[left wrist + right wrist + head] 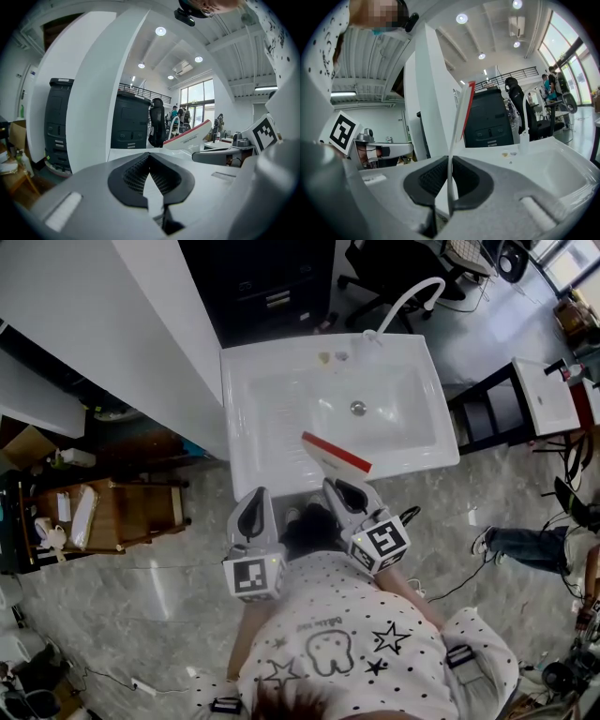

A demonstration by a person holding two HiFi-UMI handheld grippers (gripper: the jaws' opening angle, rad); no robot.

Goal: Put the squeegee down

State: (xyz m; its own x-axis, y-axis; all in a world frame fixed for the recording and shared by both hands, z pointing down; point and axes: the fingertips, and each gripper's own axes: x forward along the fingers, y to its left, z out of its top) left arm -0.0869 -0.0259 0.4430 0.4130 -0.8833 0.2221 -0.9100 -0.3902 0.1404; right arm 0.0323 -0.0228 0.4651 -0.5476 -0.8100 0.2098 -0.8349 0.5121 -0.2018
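The right gripper (342,491) pinches a thin white squeegee (336,456) with a red blade edge, poised above the front rim of the white sink (442,437). It looks light, stiff and flat, best held by the handle end. The left gripper (253,512) has its jaws together, empty.

Nothing legible — the small print on the squeegee (190,139) and the shirt (375,615) is too tiny to read

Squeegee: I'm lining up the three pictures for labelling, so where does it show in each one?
Head view: squeegee just right of centre, over the sink's near side.
Left gripper view: right of centre, tilted, red edge uppermost.
Right gripper view: centre, rising from between the right gripper's jaws.
Shared landmark: the white sink, in all three.
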